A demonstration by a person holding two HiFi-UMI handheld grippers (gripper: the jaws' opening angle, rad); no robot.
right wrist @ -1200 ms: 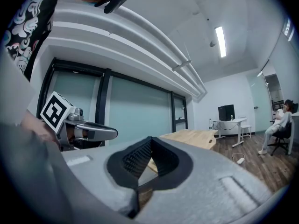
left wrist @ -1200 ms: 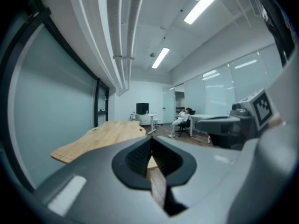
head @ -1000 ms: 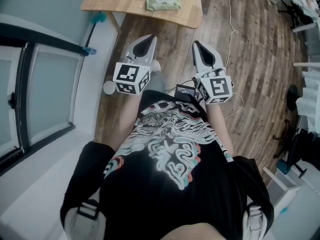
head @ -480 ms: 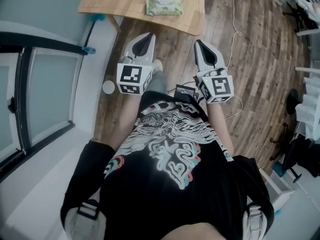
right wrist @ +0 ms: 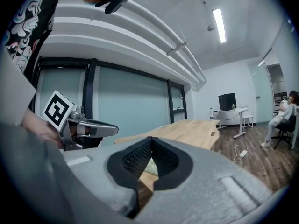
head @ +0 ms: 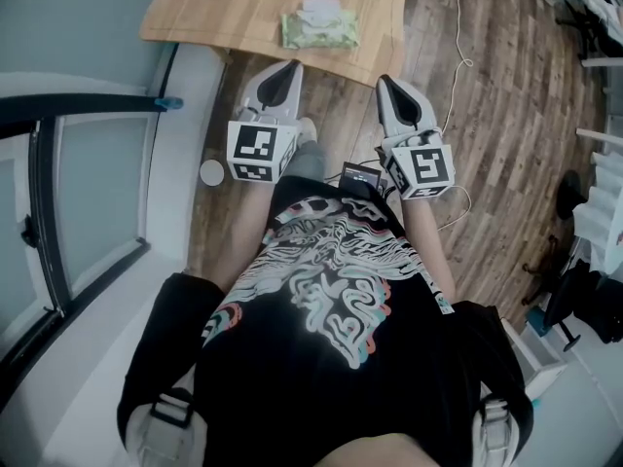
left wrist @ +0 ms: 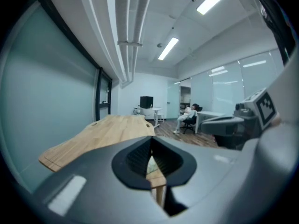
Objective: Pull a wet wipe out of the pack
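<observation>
A green wet wipe pack (head: 319, 29) with a white flap lies near the front edge of the wooden table (head: 234, 13). Both grippers are held in front of the person's chest, short of the table edge, pointing at it. My left gripper (head: 289, 66) is shut with nothing in it. My right gripper (head: 383, 80) is shut and empty as well. In the left gripper view the jaws (left wrist: 150, 139) meet, and a sliver of the pack (left wrist: 152, 165) shows in the hollow behind the tips. The right gripper view gives the same: closed jaws (right wrist: 150, 138), the pack (right wrist: 150, 166) beyond them.
A glass wall with dark frames (head: 58, 212) runs along the left. A white round object (head: 211, 171) and a white cable (head: 454, 37) lie on the wooden floor. Chairs and furniture (head: 589, 27) stand at the right. A seated person (left wrist: 188, 118) is far off.
Both grippers have moved forward toward the table. The table and the pack now sit lower and nearer in the head view. The jaws stay shut.
</observation>
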